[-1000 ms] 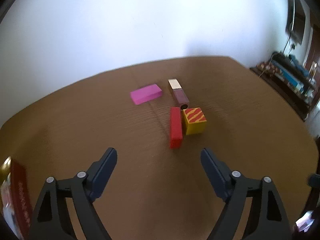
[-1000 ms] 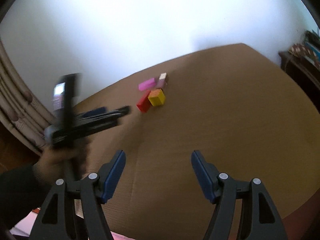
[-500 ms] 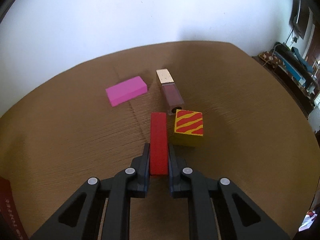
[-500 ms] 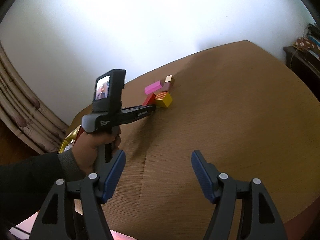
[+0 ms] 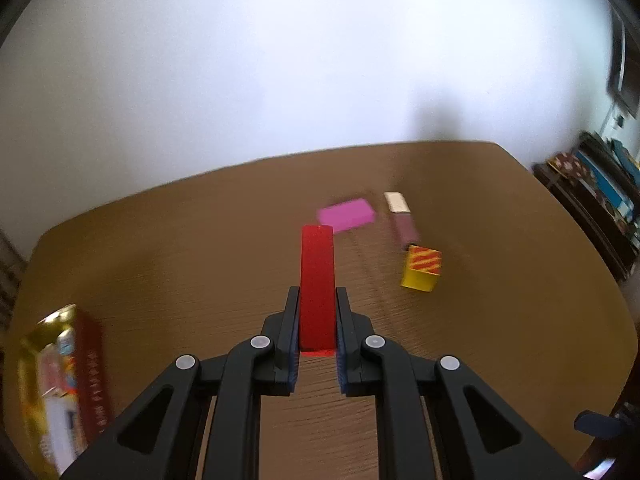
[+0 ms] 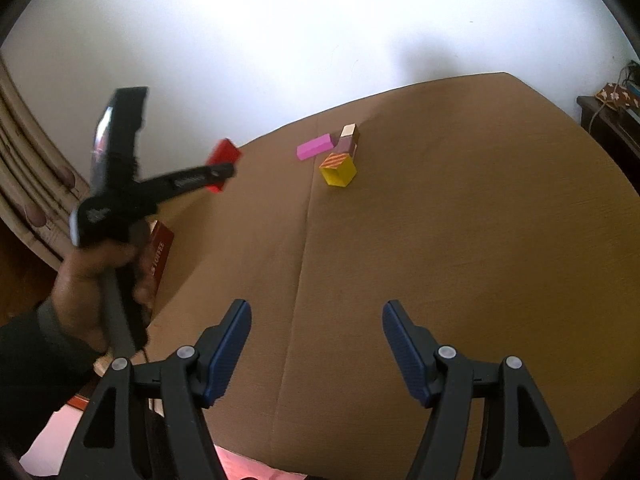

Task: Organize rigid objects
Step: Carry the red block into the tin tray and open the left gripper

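While clamped, red block (image 5: 317, 280) juts beyond left gripper (image 5: 317, 320)

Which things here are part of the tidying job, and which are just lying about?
Part of the job:
- red block, clamped in the left gripper, lifted off the table
- pink block
- yellow striped cube
- mauve tube with cream cap

Possibly just lying about:
- red and gold box at the table edge

Two wrist fisheyes, both angled down over one table (image 5: 160, 264).
The left view looks along its fingers from close above the tabletop; the right view sits farther back, taking in the left gripper (image 6: 224, 170) from the side. Both share the far block cluster (image 5: 420, 268) and wall (image 6: 300, 40).
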Available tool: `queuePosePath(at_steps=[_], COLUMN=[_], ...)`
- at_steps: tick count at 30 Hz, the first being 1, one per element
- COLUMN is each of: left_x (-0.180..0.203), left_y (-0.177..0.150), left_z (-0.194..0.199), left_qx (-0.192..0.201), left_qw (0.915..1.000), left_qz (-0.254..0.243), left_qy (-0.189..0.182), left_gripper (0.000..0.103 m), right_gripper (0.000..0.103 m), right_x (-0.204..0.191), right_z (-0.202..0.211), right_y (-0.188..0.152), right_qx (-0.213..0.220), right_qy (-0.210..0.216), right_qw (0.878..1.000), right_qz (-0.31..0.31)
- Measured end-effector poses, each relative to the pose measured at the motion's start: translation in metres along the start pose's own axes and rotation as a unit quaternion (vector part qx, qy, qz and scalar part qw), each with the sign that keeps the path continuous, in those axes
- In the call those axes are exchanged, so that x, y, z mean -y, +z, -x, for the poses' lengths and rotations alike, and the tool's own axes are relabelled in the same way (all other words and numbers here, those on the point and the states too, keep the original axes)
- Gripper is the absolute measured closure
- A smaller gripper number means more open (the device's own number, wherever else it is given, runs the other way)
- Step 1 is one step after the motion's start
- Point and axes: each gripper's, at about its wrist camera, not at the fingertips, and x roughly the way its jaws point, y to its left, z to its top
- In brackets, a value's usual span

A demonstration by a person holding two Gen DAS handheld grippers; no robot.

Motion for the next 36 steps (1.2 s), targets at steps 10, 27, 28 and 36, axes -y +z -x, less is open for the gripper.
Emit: queuePosePath(at_steps=[10, 27, 28, 36], left_x=[-0.059, -0.168, -0.181, -0.258], left_y=[-0.01, -0.054, -0.06, -0.104], left_z=[0.051, 0.091, 0.093, 0.107], left_qx=[0.028, 0.015, 0.011, -0.015], left_qw=[0.9968, 0.9849, 0.9835, 0.971], left_qz=[0.044, 0.118, 0.126, 0.176], left_qy=[0.06, 0.126, 0.129, 0.161], left_gripper=[0.091, 0.091, 0.091, 0.091], right_gripper=[0.033, 0.033, 0.033, 0.033], right_x=[-0.027, -0.035, -0.035, -0.037], right_z=[0.014, 0.025, 0.024, 0.014], right_y=[-0.009, -0.013, -0.013, -0.017], right_qx=[0.008, 0.005, 0.004, -0.009], right_qy=[0.006, 0.01, 0.01, 0.01], right_qw=[0.999, 0.999, 0.999, 0.999], right_qz=[0.041, 0.05, 0.049, 0.051])
